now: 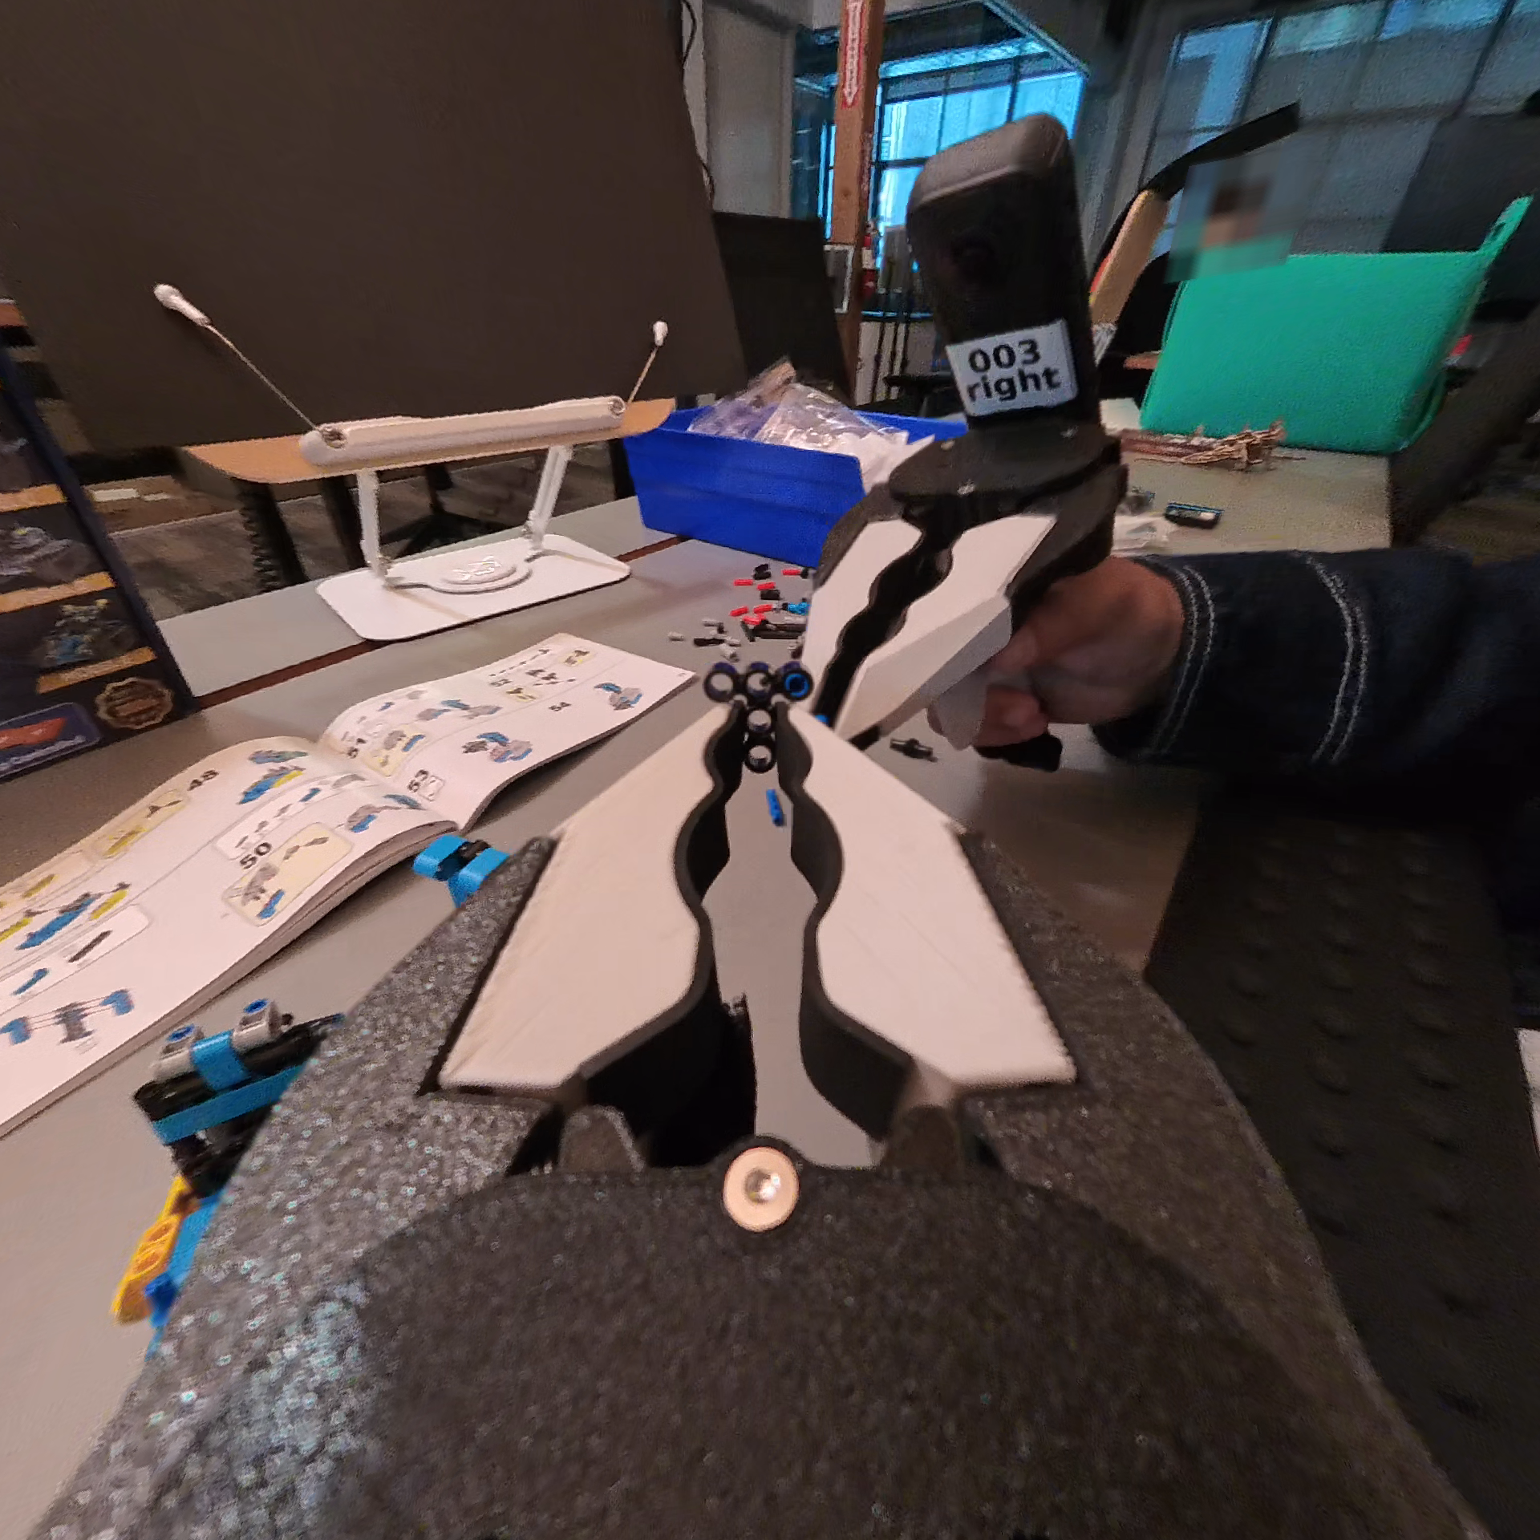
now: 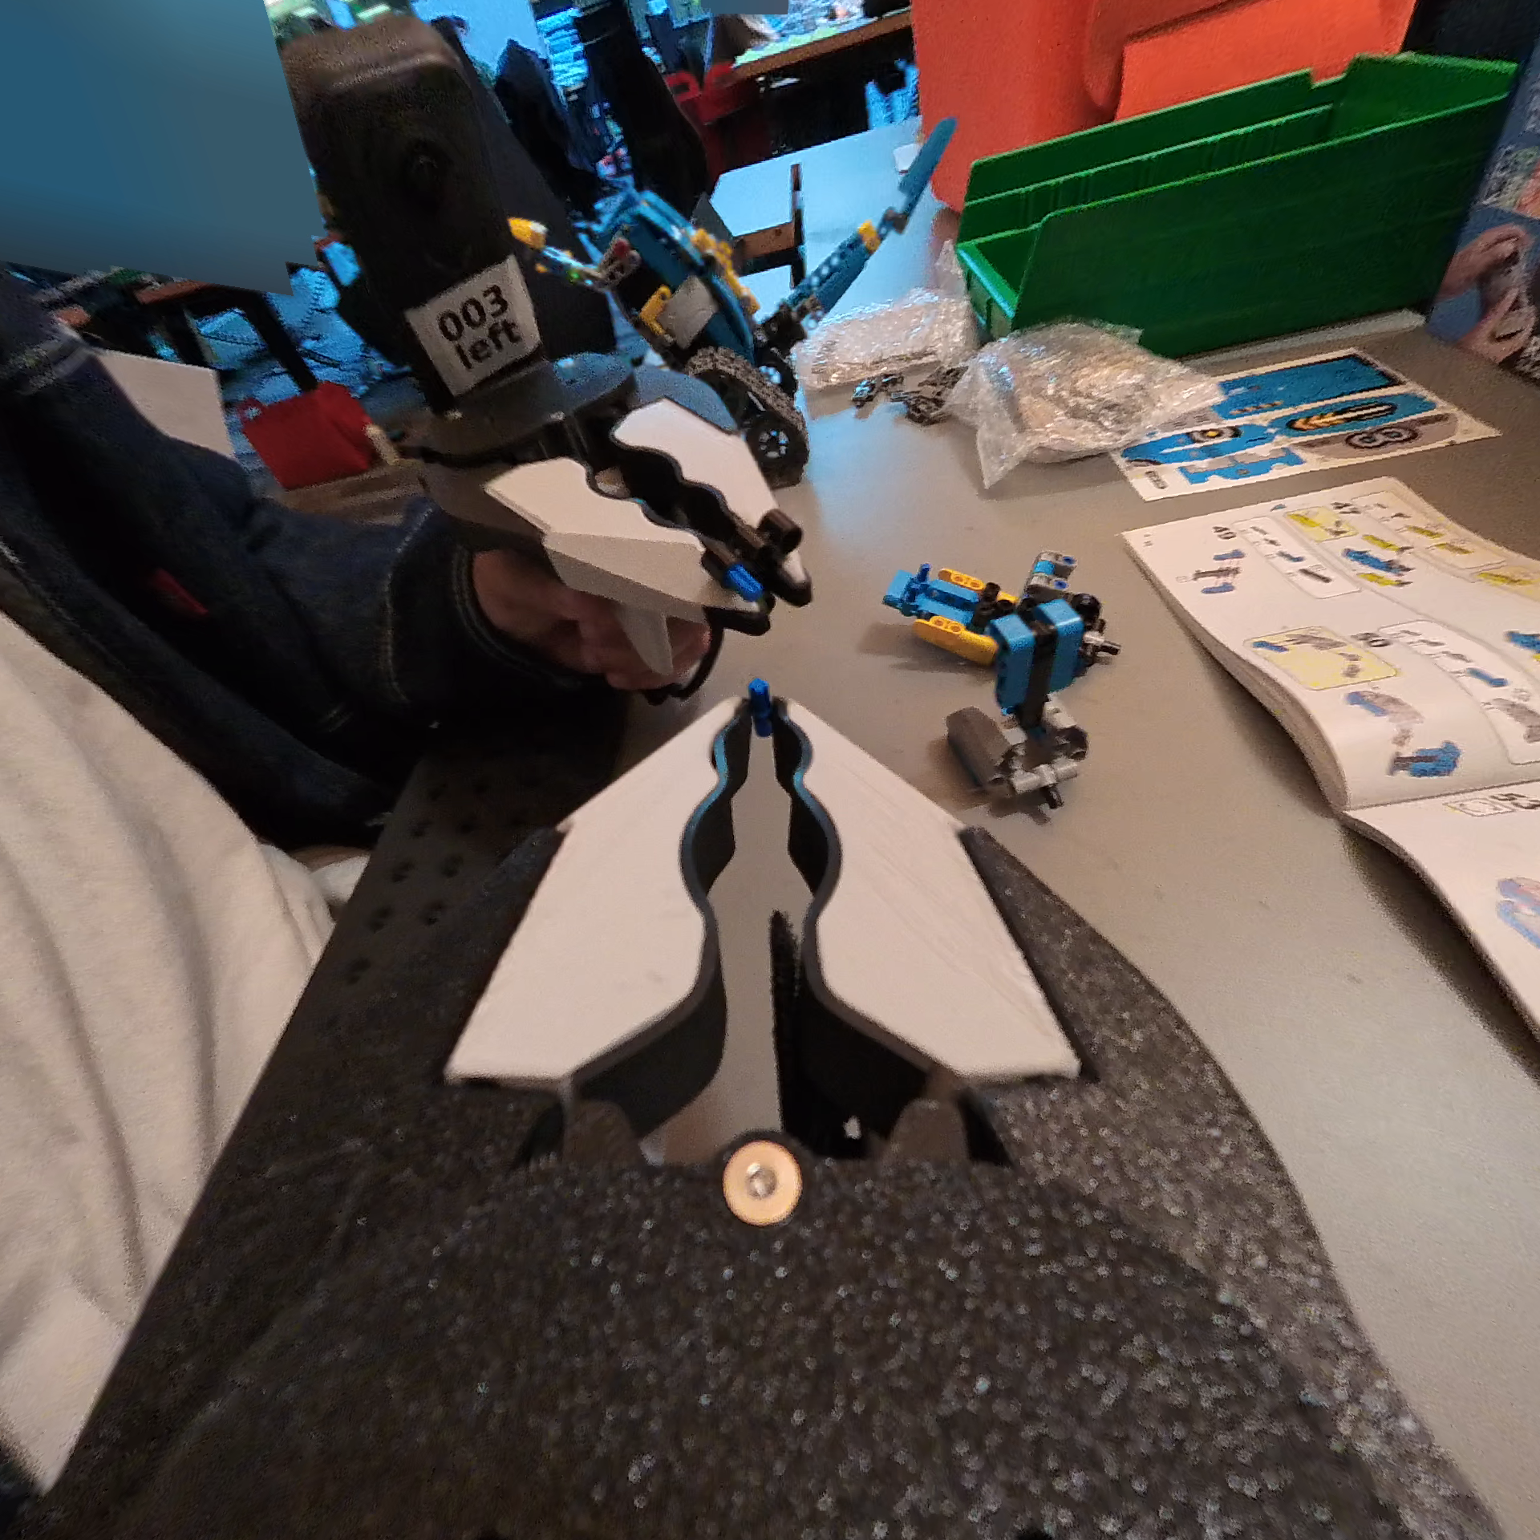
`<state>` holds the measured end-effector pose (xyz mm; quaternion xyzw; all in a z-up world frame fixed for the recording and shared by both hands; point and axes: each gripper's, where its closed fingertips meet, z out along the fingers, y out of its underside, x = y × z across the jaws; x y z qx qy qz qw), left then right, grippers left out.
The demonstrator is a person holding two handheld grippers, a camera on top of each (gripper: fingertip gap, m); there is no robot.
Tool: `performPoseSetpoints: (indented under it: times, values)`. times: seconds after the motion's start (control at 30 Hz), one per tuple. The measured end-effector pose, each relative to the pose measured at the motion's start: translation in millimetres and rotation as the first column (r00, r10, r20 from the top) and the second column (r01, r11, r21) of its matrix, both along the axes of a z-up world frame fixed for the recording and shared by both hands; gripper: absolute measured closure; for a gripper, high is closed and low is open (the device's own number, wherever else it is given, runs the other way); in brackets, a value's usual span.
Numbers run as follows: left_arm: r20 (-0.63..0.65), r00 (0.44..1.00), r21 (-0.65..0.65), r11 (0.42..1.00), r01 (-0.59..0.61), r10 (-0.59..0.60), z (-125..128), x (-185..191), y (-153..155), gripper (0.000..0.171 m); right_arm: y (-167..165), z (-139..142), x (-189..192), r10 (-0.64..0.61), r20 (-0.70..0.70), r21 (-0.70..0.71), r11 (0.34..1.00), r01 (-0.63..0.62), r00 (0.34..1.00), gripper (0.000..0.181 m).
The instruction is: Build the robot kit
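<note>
My left gripper (image 1: 758,718) is shut on a black T-shaped beam (image 1: 757,685) with round holes, held above the grey table (image 1: 1042,800). One end hole holds a blue pin (image 1: 797,684). My right gripper (image 2: 760,708) is shut on a small blue pin (image 2: 758,696) at its fingertips. The right gripper (image 1: 836,727) reaches in from the right, its tips just right of the beam. In the right wrist view the left gripper (image 2: 771,575) and its black beam (image 2: 775,533) hang just beyond my blue pin, apart from it.
An open instruction booklet (image 1: 333,800) lies to the left. A blue-and-yellow sub-assembly (image 2: 1000,633) lies beside the booklet (image 2: 1375,633). Loose small parts (image 1: 750,617), a blue bin (image 1: 750,492), a white stand (image 1: 475,500), a green bin (image 2: 1208,225), plastic bags (image 2: 1067,392) and a larger model (image 2: 708,317) sit farther back. Less than 4 cm separates the two grippers' tips.
</note>
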<state>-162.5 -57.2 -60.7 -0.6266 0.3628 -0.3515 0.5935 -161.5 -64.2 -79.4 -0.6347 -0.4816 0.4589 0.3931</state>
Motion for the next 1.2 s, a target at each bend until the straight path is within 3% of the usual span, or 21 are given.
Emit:
performPoseSetpoints:
  times: [0.5, 0.7, 0.87, 0.93, 1.03, 1.1, 1.2]
  values:
    - [-0.111, 0.993, 0.032, 0.999, 0.036, -0.032, -15, 13, -7, 0.165, -4, -7, -3, -0.002, 0.050, 0.047, 0.999, 0.000, 0.999, 0.177]
    - [-0.004, 0.991, -0.139, 0.981, 0.133, -0.135, -17, 14, -9, 0.165, -5, -9, -3, -0.021, 0.040, 0.092, 0.996, 0.017, 0.999, 0.177]
    - [0.224, 0.963, -0.239, 0.950, 0.203, -0.150, 3, -2, -2, 0.165, -5, 17, 2, -0.017, -0.107, 0.034, 0.999, 0.021, 0.994, 0.178]
    - [0.336, 0.924, -0.289, 0.913, 0.287, -0.184, 10, -5, -4, 0.165, -2, 31, 8, -0.032, -0.167, 0.072, 0.996, 0.045, 0.985, 0.178]
    - [0.496, 0.813, -0.341, 0.793, 0.505, -0.305, 21, 1, -22, 0.165, -5, 50, 9, -0.033, -0.235, 0.206, 0.975, 0.083, 0.971, 0.178]
    - [0.594, 0.711, -0.351, 0.673, 0.651, -0.377, 29, 3, -37, 0.165, -9, 50, 5, -0.020, -0.189, 0.293, 0.953, 0.076, 0.982, 0.177]
    - [0.641, 0.668, -0.369, 0.610, 0.701, -0.379, 30, 2, -39, 0.165, -20, 44, -1, 0.006, -0.109, 0.388, 0.921, 0.037, 0.994, 0.177]
